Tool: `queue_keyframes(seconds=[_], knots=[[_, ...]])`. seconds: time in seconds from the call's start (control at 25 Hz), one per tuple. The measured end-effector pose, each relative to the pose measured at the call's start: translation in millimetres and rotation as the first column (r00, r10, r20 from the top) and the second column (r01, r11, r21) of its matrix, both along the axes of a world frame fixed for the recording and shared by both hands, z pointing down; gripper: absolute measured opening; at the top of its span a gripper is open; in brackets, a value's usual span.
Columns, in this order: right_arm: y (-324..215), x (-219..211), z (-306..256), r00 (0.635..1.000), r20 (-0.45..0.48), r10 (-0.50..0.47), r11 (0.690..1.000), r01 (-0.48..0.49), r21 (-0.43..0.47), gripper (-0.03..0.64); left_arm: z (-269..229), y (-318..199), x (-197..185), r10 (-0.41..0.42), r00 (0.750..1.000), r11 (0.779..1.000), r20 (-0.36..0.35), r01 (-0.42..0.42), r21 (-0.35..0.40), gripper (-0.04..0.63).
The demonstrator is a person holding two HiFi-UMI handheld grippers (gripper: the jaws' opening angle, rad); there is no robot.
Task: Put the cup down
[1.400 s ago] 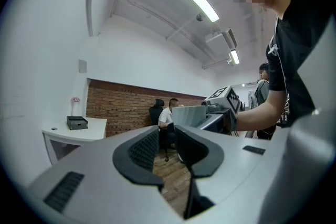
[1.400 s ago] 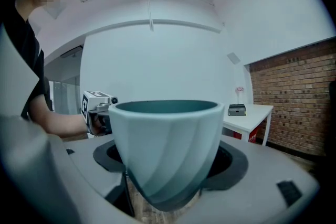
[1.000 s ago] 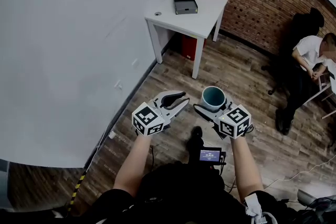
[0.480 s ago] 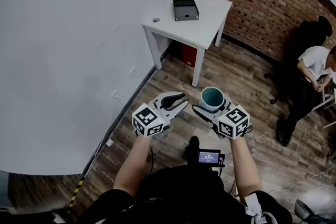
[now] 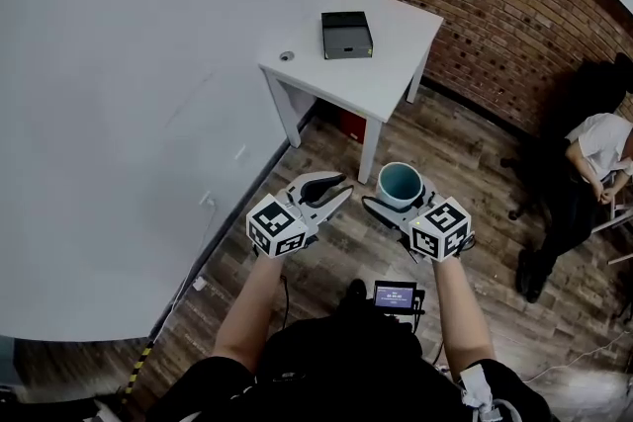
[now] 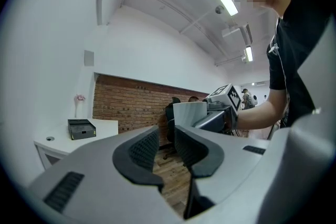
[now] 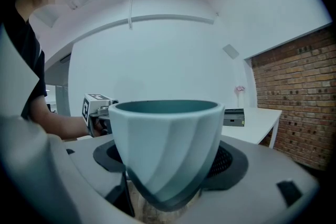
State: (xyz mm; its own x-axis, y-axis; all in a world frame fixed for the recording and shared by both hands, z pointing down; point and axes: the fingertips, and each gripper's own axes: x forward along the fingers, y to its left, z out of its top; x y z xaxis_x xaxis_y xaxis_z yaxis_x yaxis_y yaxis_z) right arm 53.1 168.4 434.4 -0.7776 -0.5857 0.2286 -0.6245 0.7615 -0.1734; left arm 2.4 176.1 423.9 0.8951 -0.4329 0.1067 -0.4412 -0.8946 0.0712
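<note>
Cup (image 5: pixel 401 183), pale outside and teal within, sat upright in my right gripper (image 5: pixel 400 201), whose jaws stood wide and pressed against its lower sides. It was held in the air above the wood floor (image 5: pixel 465 148), short of the white table (image 5: pixel 391 74) and well apart from the black box (image 5: pixel 346 35) on the tabletop. My left gripper (image 5: pixel 341 190) hung just beside the cup at about the same level, its jaws drawn near each other with a narrow gap and nothing between them. A brick wall (image 5: pixel 495 5) ran behind the table, and a seated person (image 5: pixel 598 148) was at the far right of my head view.
</note>
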Motion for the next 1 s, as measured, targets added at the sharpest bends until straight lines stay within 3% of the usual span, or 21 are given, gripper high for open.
queue_keyframes(seconds=[0.36, 1.0], knots=[[-69.8, 28.4, 0.2, 0.999, 0.003, -0.04, 0.999, 0.04, 0.003, 0.393, -3.8, -68.3, 28.2, -0.047, 0.999, 0.999, 0.001, 0.047, 0.011, 0.084], [-130.0, 26.9, 18.4, 0.998, -0.004, -0.069, 0.997, 0.069, -0.018, 0.393, 14.9, -131.1, 28.5, -0.063, 0.998, 0.998, -0.006, 0.063, -0.014, 0.084]])
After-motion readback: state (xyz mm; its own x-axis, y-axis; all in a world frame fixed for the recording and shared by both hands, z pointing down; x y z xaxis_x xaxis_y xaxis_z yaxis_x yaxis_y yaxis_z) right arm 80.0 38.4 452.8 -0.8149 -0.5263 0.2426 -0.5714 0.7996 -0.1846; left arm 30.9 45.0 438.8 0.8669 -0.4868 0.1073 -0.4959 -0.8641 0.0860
